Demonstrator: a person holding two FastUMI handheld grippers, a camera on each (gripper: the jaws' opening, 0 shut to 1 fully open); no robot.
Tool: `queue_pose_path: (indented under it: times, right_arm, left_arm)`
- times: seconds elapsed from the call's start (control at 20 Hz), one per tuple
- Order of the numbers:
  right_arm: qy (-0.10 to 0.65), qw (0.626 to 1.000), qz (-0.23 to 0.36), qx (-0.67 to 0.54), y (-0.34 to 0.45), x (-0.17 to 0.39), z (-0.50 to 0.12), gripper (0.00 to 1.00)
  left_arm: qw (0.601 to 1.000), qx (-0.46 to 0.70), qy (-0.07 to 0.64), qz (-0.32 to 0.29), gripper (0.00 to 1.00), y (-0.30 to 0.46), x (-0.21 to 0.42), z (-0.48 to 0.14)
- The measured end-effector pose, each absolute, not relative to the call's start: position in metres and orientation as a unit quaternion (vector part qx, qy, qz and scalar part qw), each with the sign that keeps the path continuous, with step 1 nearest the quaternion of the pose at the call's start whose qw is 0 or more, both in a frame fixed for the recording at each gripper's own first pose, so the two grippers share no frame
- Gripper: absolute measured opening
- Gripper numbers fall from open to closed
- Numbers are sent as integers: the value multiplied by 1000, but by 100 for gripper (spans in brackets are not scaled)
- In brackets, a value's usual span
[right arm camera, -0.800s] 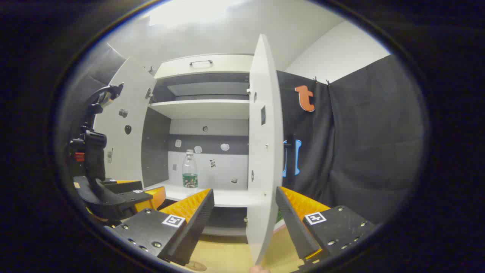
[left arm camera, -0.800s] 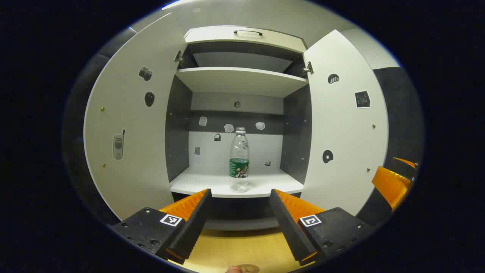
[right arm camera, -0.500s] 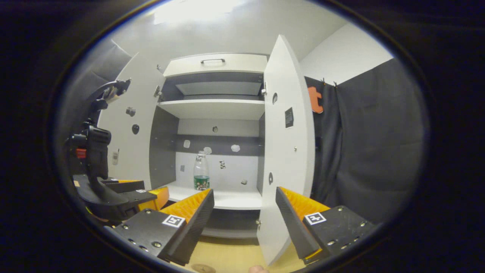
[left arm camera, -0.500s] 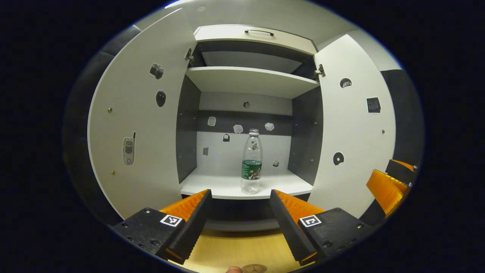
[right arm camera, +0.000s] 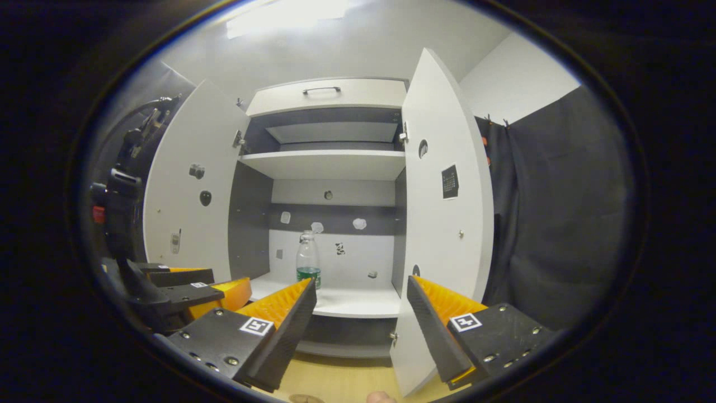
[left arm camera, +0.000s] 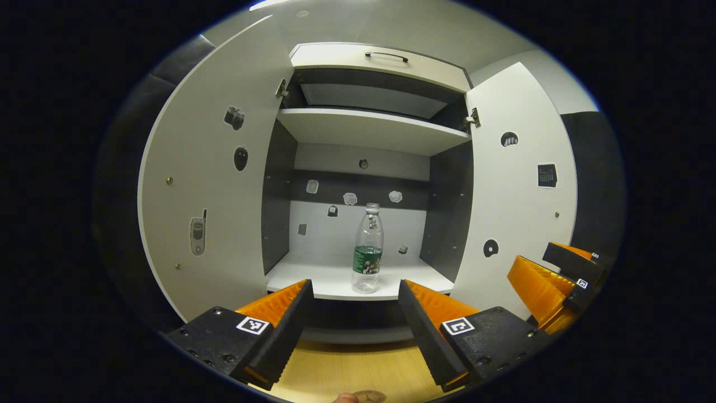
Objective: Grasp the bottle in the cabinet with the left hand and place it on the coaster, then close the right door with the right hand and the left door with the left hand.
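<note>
Bottle point(left arm camera: 367, 250), clear plastic with a green label and a little liquid at its base, stands upright on the lower shelf point(left arm camera: 330, 282) of the open cabinet point(left arm camera: 369, 61), near the shelf's front edge and roughly at its middle. In the right gripper view the same bottle point(right arm camera: 308, 258) shows left of centre on that shelf. Both cabinet doors are swung wide: the left door point(left arm camera: 207, 184) carries small stickers of a camera, a dark oval and a phone, and the right door point(left arm camera: 517, 207) carries a few dark stickers. An upper shelf point(left arm camera: 369, 126) sits above the bottle, and more small stickers dot the back panel.

The left claw point(left arm camera: 353, 294) is open, its two fingers spread apart in front of the cabinet with nothing between them, well short of the bottle. The right claw point(right arm camera: 361, 294) is also open and holds nothing; the lower edge of the right door point(right arm camera: 442, 224) appears just beside its right finger, though I cannot tell whether they touch. In the left gripper view the right claw point(left arm camera: 551, 280) shows at the lower right, near the right door. A wooden desk point(left arm camera: 347, 372) lies below the cabinet, with a round coaster point(left arm camera: 369, 396) at the bottom edge of the left gripper view.
</note>
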State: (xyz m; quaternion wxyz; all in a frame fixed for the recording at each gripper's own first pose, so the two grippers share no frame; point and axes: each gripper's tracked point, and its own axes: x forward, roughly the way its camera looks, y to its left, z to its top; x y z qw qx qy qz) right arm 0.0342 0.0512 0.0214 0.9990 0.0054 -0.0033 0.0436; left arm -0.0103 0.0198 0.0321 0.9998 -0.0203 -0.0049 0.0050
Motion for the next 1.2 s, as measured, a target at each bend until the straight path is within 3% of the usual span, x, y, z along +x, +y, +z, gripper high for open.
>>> queue_pose_path:
  times: [0.5,1.2]
  right_arm:
    - [-2,999,29,14,34,22,25,99]
    - [7,994,-106,5,-47,-23,17,99]
  left_arm:
    - [999,-16,-39,-20,96,15,61,75]
    - [999,9,-11,-49,95,-3,231,77]
